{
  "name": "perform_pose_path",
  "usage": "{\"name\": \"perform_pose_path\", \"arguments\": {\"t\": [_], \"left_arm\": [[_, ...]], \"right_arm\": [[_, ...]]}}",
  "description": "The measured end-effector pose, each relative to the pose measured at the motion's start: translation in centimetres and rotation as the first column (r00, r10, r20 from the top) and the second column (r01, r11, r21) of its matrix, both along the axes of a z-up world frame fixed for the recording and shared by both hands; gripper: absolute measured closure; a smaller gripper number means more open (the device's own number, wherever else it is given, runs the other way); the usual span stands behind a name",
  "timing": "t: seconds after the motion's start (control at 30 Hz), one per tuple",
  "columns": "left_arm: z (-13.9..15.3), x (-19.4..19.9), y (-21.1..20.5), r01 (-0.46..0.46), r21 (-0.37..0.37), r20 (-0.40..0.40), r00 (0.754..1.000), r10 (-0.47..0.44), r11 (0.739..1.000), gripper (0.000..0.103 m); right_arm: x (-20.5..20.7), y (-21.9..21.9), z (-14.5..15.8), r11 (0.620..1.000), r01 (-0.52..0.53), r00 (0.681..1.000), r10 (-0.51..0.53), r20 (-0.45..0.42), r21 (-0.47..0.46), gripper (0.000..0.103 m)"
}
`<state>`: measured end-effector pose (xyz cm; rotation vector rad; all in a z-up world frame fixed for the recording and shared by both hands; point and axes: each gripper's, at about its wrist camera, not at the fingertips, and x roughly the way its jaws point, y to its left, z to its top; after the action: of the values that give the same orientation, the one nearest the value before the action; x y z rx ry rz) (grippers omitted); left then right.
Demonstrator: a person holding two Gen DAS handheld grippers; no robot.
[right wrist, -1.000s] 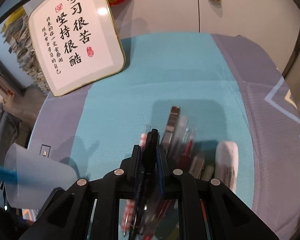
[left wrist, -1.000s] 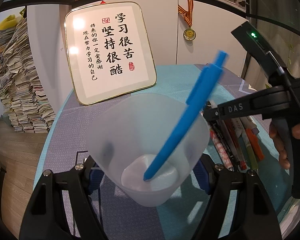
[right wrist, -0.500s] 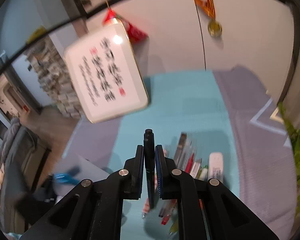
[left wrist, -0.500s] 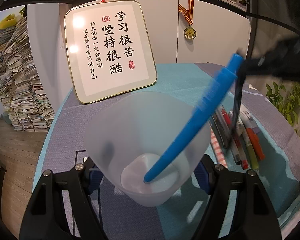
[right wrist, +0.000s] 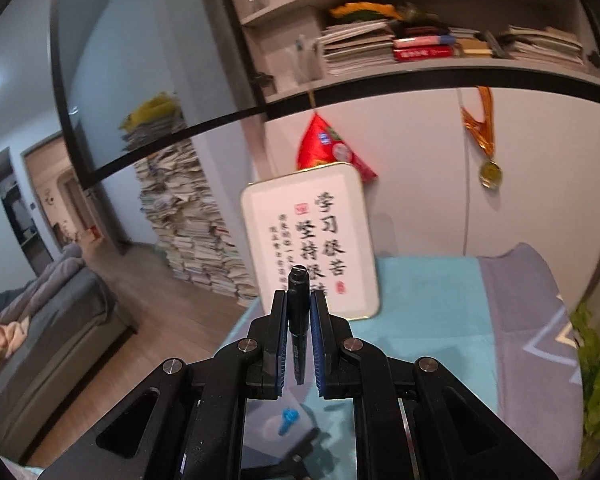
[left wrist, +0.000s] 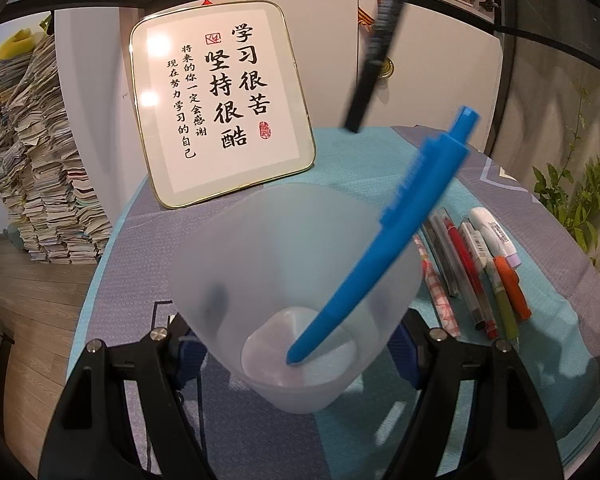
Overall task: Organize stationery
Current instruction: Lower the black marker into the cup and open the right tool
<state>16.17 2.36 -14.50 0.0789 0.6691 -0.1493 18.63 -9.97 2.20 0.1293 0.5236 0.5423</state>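
Left wrist view: the left gripper [left wrist: 296, 356] is clamping its jaws on the translucent cup [left wrist: 296, 280] at frame centre, a blue pen [left wrist: 384, 248] leaning inside; a black pen [left wrist: 374, 52] is hanging at upper right, other pens [left wrist: 476, 272] lying on the counter [left wrist: 520, 364] at right. Right wrist view: the right gripper [right wrist: 299, 344] is pinching the black pen [right wrist: 299, 312] mid-barrel (light, stiff, probably slick), jaws nearly closed, at lower centre.

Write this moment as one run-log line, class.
left gripper: shut on cup | cup: blue pen | right gripper: shut on black pen
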Motion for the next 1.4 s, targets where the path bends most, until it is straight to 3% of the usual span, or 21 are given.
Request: {"name": "perform_pose_path", "arguments": {"t": [0.37,0.93,1.07,1.23,1.33,1.4], "left_arm": [[0.0,0.0,0.0,0.000,0.000,0.000,1.000,0.000,1.000,0.029],[0.0,0.0,0.0,0.000,0.000,0.000,1.000,0.000,1.000,0.029],[0.1,-0.1,0.1,0.000,0.000,0.000,1.000,0.000,1.000,0.029],[0.1,-0.1,0.1,-0.002,0.000,0.000,1.000,0.002,1.000,0.029],[0.1,-0.1,0.1,-0.002,0.001,0.000,1.000,0.002,1.000,0.029],[0.1,-0.1,0.1,-0.002,0.001,0.001,1.000,0.002,1.000,0.029]], "right_arm": [[0.7,2.2,-4.0,0.995,-0.069,0.990,0.059,-0.129,-0.071,0.091],[1.1,2.3,-5.9,0.993,-0.106,0.967,0.090,-0.239,-0.055,0.091],[0.9,1.9,-5.7,0.994,-0.099,0.971,0.085,-0.226,-0.052,0.091],[0.6,-1.1,-4.8,1.000,-0.001,0.984,-0.001,-0.177,-0.011,0.091],[1.9,-2.9,-6.3,0.996,0.082,0.967,-0.091,-0.238,-0.045,0.091],[3.5,-3.6,-8.7,0.988,0.125,0.939,-0.146,-0.310,-0.088,0.091]]}}
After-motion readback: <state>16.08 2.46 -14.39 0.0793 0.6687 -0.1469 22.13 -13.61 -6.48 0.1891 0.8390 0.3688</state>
